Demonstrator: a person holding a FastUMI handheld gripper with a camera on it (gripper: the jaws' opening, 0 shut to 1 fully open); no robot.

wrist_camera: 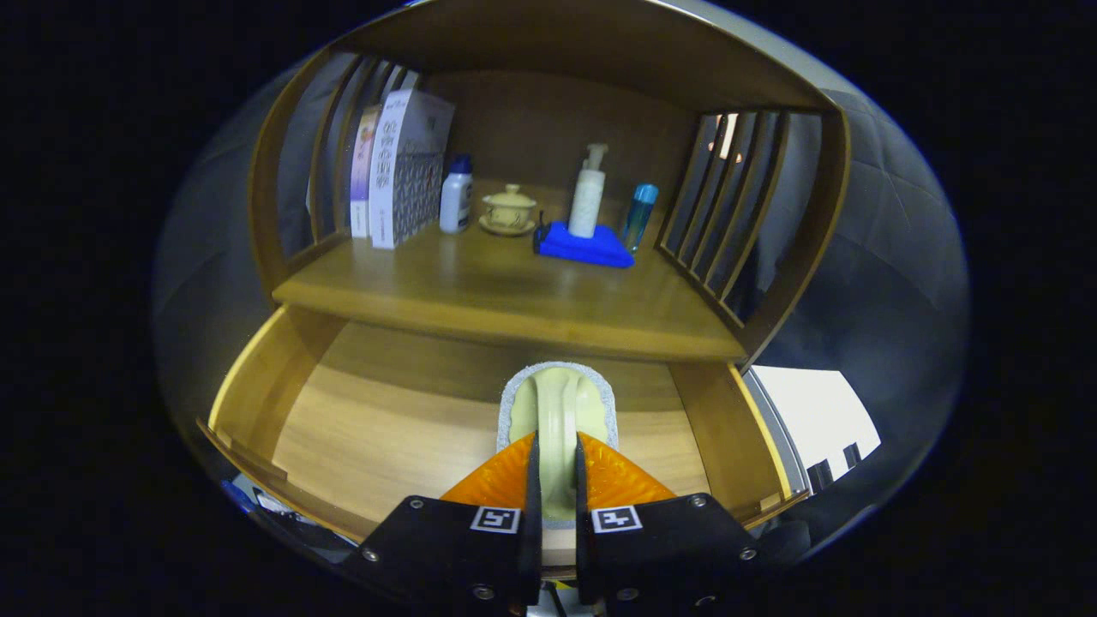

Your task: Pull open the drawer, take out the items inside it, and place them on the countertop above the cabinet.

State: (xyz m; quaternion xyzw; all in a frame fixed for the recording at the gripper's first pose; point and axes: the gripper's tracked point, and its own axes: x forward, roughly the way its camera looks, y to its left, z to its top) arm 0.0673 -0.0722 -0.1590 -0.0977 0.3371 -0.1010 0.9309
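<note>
You're gripping the scrubbing brush (557,411) now, your hand-held gripper (557,463) pinching its pale arched handle from both sides, both fingers pressing on it. The brush is sitting over the open drawer (360,420), near its back, just under the shelf edge. So you're in the take-out step. Next, I'd say, you're lifting it clear of the drawer and carrying it up to the tabletop (480,283), aiming for the bare wood in front of the blue cloth (584,244) and pump bottle (588,193).
</note>
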